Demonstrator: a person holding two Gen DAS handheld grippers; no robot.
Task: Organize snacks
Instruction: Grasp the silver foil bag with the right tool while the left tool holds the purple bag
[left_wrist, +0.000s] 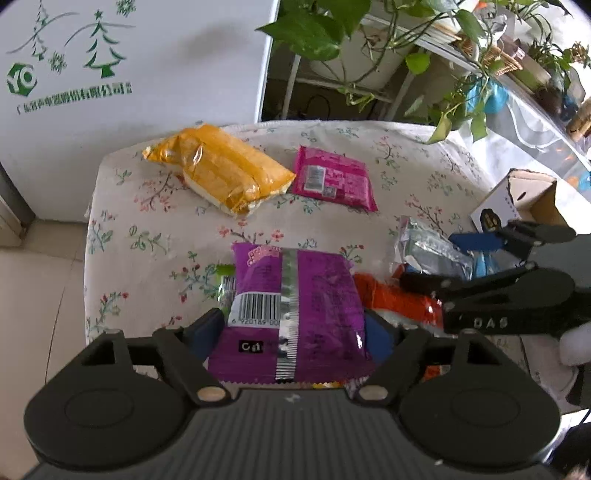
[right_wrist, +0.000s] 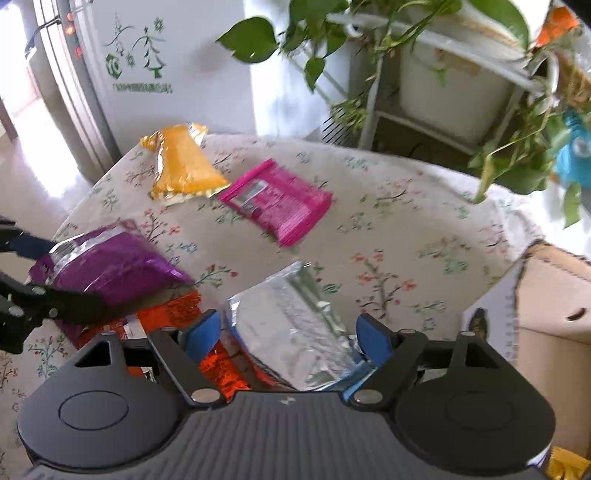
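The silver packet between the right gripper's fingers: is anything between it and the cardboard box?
Nothing visible. Between the silver packet and the cardboard box to its right lies only bare tablecloth. The right gripper straddles the packet; the orange packet lies partly underneath, on the other side.

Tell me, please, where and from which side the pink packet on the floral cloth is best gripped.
Probably across the pink packet at its short sealed edge nearest the camera, coming from above: it lies flat, apart from the yellow packet, so only a thin edge offers purchase.
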